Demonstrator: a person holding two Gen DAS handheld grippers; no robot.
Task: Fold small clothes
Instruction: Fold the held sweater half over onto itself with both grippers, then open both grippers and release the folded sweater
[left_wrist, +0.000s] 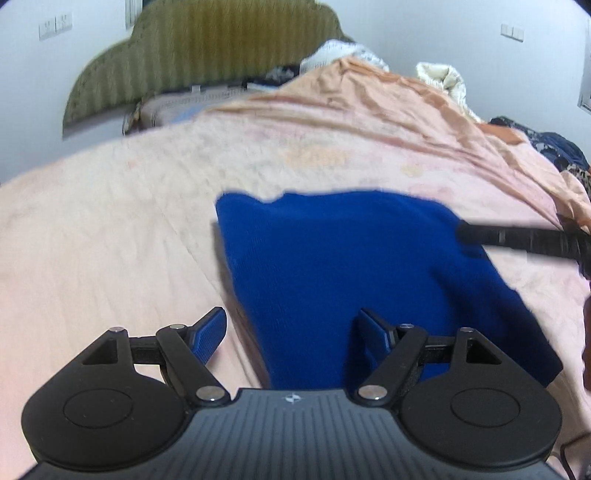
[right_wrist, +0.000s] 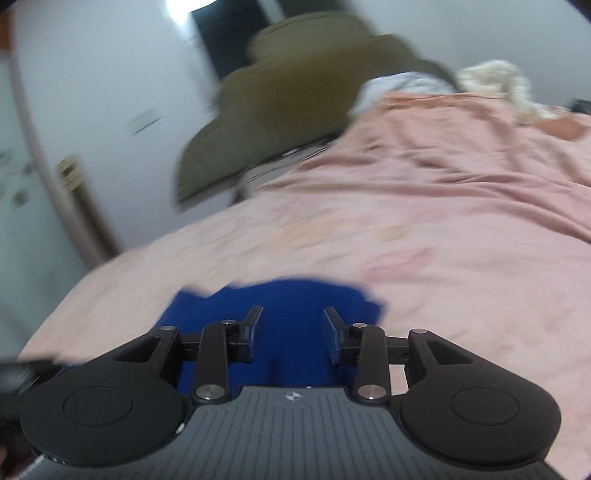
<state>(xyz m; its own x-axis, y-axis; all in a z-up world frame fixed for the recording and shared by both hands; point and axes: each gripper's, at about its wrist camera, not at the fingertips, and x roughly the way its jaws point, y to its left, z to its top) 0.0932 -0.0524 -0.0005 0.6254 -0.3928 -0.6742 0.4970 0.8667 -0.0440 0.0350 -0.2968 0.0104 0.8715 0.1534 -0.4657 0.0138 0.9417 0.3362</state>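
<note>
A blue knit garment (left_wrist: 351, 280) lies folded flat on the pink bedsheet (left_wrist: 110, 240) of a bed with an olive headboard (left_wrist: 207, 55). The left gripper (left_wrist: 291, 332) hovers over the garment's near edge with its fingers spread wide and nothing between them. The right gripper (right_wrist: 293, 332) hangs above the garment's right side, fingers partly apart and empty.

Blue garment (left_wrist: 332, 266): matt knit cloth, fine ribbed. Bed sheet (left_wrist: 110, 229): soft pink cloth, creased. Fingers (left_wrist: 208, 334): textured blue pads on matt black plastic.
</note>
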